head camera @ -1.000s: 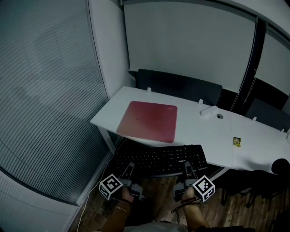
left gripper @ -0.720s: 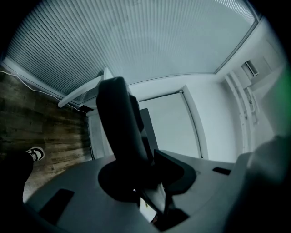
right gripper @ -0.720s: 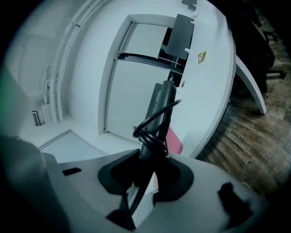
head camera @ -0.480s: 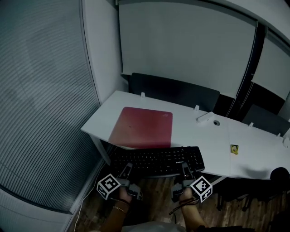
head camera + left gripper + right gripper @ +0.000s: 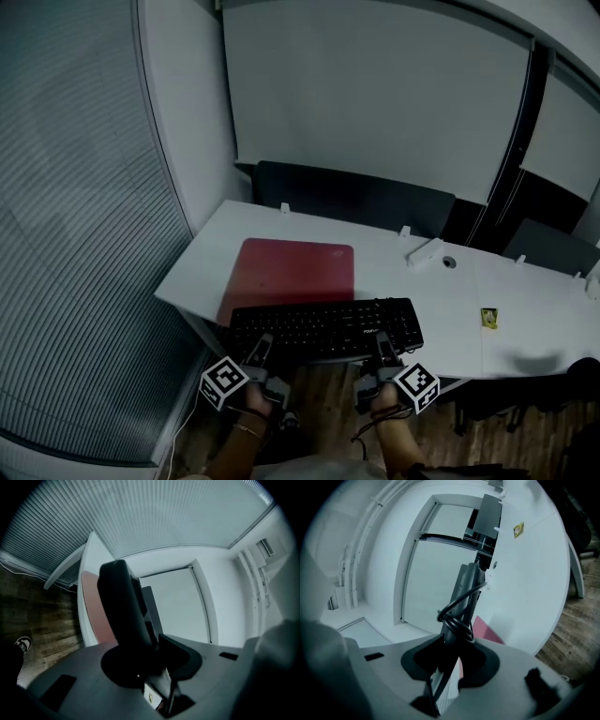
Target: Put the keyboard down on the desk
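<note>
**Blinds** (image 5: 75,234): slatted, filling the far left wall.

**Left gripper** (image 5: 262,349): held low at the desk's near edge. Its jaws are clamped on the keyboard's near rim towards the left end, and the left gripper view shows the board edge-on between them.

**Red mat** (image 5: 292,270): flat on the left part of the desk (image 5: 412,286), with its near strip covered by the keyboard.

**Keyboard** (image 5: 323,328): black and full-size, level, carried by both grippers. It lies over the desk's near edge and the mat's front. I cannot tell whether it already rests on the surface or hangs just above it.

**Right gripper** (image 5: 382,347): jaws closed on the near rim towards the right end. A looped cable (image 5: 451,616) lies against the board there.

**White object** (image 5: 424,251) and **yellow item** (image 5: 488,319): small, further right on the desk and well apart from the keyboard.

**Progress**: the keyboard is over the desk, so most of the carry looks done. What appears left is settling it fully down and freeing both rims.
</note>
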Available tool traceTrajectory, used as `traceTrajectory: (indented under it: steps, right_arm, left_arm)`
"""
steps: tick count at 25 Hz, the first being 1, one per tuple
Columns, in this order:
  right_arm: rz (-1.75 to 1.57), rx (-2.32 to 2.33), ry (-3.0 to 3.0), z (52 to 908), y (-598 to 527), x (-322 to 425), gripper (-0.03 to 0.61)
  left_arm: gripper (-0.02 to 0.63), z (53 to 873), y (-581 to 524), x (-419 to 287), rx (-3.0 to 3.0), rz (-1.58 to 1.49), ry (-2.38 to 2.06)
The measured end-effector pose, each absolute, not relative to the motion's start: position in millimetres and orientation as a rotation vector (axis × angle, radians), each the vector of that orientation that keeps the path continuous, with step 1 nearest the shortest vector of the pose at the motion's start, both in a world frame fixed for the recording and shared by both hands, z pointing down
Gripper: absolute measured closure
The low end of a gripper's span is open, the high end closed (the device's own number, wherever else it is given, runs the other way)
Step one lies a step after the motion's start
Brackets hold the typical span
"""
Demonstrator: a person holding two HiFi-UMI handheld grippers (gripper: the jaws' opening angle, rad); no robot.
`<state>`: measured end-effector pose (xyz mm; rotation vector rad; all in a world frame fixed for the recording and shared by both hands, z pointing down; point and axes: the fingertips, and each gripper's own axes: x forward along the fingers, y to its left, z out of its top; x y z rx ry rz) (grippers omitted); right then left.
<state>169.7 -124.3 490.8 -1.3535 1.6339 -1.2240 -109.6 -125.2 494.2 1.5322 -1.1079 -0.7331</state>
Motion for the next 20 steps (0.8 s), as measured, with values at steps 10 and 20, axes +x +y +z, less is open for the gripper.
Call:
traceTrajectory:
  steps: [10, 20]
  right_arm:
    - [-1.211, -1.41, 1.563, 495, -175, 167, 0.476]
    - [-1.17, -1.443, 1.517, 493, -220, 158, 0.476]
  left_arm:
    - [0.495, 500, -197, -112, 1.535, -0.685, -1.061]
    - [0.495, 504, -256, -119, 1.543, -0.665, -1.007]
